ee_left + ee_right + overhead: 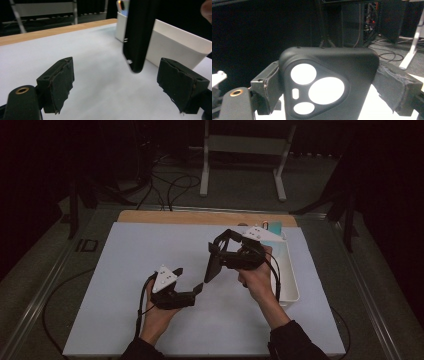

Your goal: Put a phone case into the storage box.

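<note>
The right tongs (216,251) are clamped on a black phone case (212,266), and in the right gripper view the case (329,82) sits squarely between the two pads, its back facing the camera with three round cut-outs and one small slot showing white through them. In the high view the case hangs tilted above the white bench (125,285), its lower end pointing down toward the left tongs (189,280), held clear of the surface near the middle. The left tongs stand wide with nothing between them; in the left gripper view the two black pads (60,82) are spread far apart over bare white bench, and the case (137,37) hangs edge-on ahead of them, closer to the right-hand pad but not touching either. The left hand (157,317) holds its gripper low over the bench, just beside the case's bottom end. A white tray (290,287) lies along the right side of the bench, right beside the right hand (257,280), and its wall (175,45) rises just behind the case in the left gripper view. A strip of bare wood (200,217) shows along the far edge of the bench.
</note>
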Motion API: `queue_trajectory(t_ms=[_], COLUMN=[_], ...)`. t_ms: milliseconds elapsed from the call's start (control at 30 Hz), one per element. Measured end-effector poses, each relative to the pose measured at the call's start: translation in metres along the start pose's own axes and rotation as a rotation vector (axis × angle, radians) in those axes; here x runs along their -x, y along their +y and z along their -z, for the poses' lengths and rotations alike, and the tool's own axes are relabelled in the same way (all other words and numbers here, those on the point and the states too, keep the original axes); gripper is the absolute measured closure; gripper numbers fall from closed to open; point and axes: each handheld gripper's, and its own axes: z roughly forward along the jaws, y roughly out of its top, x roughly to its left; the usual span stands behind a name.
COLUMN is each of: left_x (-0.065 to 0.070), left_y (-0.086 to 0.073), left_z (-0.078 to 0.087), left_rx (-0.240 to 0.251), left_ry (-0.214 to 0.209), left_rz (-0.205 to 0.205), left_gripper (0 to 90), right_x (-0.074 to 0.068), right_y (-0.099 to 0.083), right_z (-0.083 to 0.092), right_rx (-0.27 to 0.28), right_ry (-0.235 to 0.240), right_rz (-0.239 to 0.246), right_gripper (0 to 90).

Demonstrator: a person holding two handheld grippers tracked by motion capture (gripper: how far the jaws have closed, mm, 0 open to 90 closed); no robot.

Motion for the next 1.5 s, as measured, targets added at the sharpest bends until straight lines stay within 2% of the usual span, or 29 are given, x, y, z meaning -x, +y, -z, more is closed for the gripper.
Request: queue_trajectory(t_ms=[67,167,533,800,867,1100,1200,1500], left_x=[-0.004,-0.01,-0.03,-0.048,-0.053,-0.069,-0.073,-0.085], left_y=[-0.001,-0.004,-0.009,-0.024,-0.028,-0.04,-0.044,-0.054], left_z=[0.004,0.01,0.034,0.054,0.059,0.077,0.082,0.092], left_rx=[-0.011,-0.014,-0.04,-0.055,-0.066,-0.058,-0.074,-0.049], left_ry=[0.032,0.058,0.125,0.184,0.211,0.253,0.283,0.313], left_rz=[-0.001,-0.003,-0.026,-0.031,-0.031,-0.012,-0.016,-0.007], left_gripper=[12.3,11.6,5.7,0.7,0.7,0.6,0.6,0.6], right_x=[0.002,0.003,0.009,0.013,0.014,0.015,0.016,0.019], right_y=[0.0,0.001,0.005,0.005,0.005,0.005,0.005,0.005], right_z=[0.0,0.0,0.002,0.004,0.004,0.005,0.005,0.005], right_rx=[0.0,0.001,0.0,-0.005,-0.007,-0.007,-0.01,-0.01], right_ry=[-0.006,-0.01,-0.037,-0.054,-0.056,-0.065,-0.071,-0.081], right_rz=[0.0,-0.003,0.006,0.006,0.008,0.011,0.014,0.013], right_gripper=[14.9,14.9,14.8,14.8,14.8,14.8,14.8,14.8])
